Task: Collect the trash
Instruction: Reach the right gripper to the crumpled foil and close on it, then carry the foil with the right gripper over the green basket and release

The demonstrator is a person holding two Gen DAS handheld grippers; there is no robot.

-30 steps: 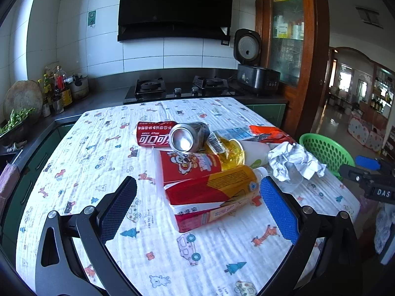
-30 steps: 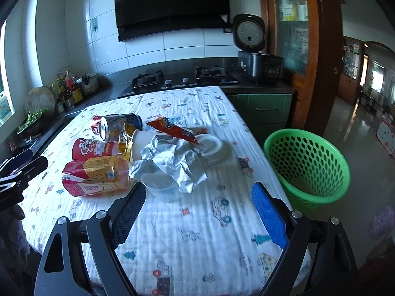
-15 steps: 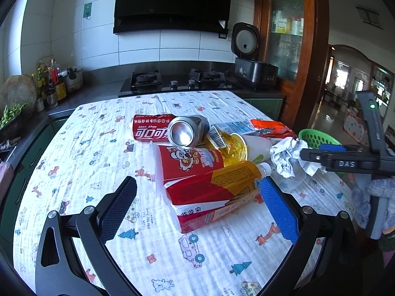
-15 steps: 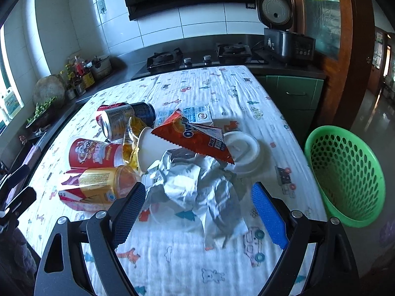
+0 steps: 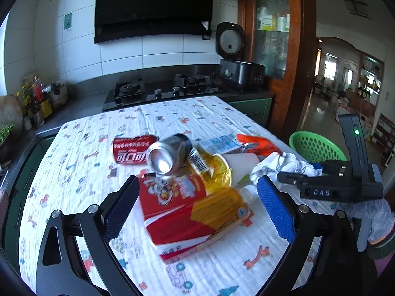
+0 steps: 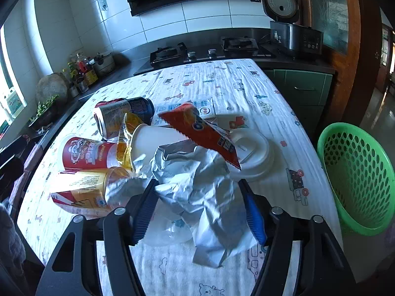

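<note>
A heap of trash lies on the patterned tablecloth: a red and yellow carton, a red snack cup, a silver can, a flattened red can, a white paper cup, an orange snack bag and crumpled white paper. My left gripper is open, its fingers either side of the carton. My right gripper is open, its fingers around the crumpled paper, not touching it. The right gripper also shows in the left wrist view, beside the paper.
A green mesh basket stands on the floor right of the table; it also shows in the left wrist view. A white lid lies by the heap. A stove and rice cooker sit on the counter behind.
My right gripper has moved forward and down so its fingers now flank the crumpled paper, and they have narrowed. My left gripper has moved closer to the carton.
</note>
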